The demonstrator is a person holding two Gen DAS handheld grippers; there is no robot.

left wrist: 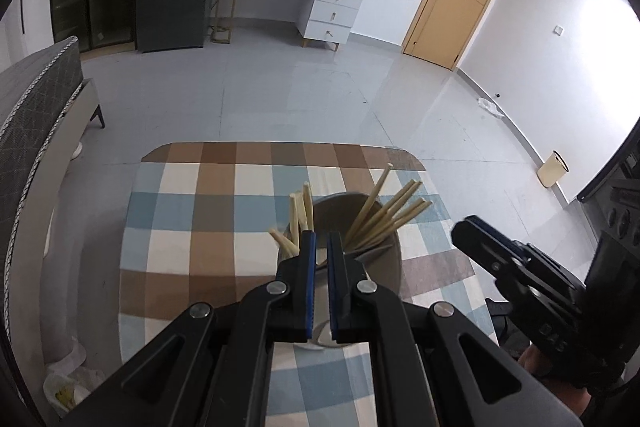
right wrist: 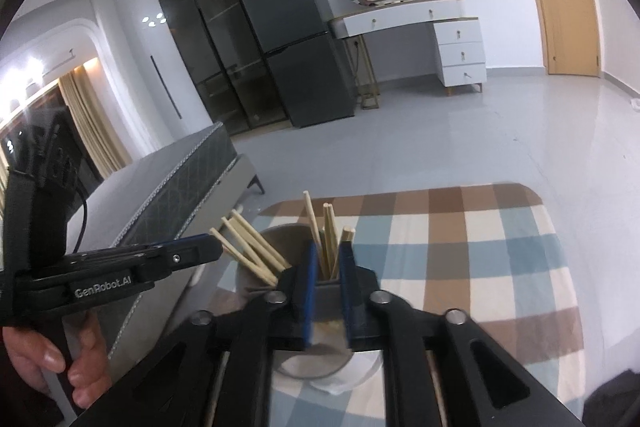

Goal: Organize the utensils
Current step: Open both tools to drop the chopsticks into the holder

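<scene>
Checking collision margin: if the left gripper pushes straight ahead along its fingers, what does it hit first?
Probably the chopsticks standing in the gray holder right at the left gripper tips; depth is unclear, so the holder's rim could come first.

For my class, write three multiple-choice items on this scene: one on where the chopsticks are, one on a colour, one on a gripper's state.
1. Where are the chopsticks?
A. flat on the cloth
B. standing in the grey holder
C. on the floor

2. What colours are the checks of the tablecloth?
A. red and black
B. green and yellow
C. brown, blue and cream

3. How does the left gripper stand?
A. fingers nearly together, only a narrow gap
B. spread wide
C. lying on the bed

Answers: 1 B, the sticks lean out of the holder's rim. 2 C, those squares show in both views. 3 A, the blue pads are almost parallel, with nothing visibly clamped between them.
</scene>
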